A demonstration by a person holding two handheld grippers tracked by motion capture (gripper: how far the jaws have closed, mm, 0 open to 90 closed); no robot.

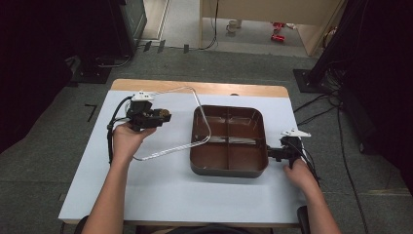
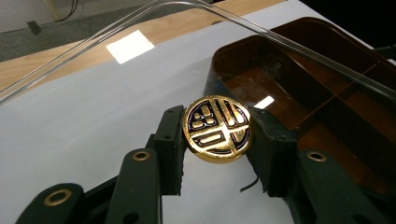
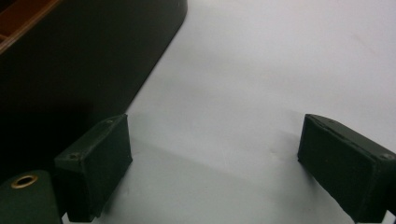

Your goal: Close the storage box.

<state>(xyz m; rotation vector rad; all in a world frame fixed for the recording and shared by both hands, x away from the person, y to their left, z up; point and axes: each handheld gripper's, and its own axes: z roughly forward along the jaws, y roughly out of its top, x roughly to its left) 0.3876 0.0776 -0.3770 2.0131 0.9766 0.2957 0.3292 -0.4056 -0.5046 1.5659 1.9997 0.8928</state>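
Round gold medallion [image 2: 218, 129] with dark pattern, upright between left tongs [image 2: 217, 140], beside brown divided tray [image 2: 327, 93].

The only sign to be seen is on the round gold medallion [image 2: 218, 129] clamped between the jaws of the left gripper [image 2: 215, 140]: a raised gold emblem on dark ground, built of bars and blocks like a stylised seal character, which cannot be read as any definite word. No other text, brand or number is legible.
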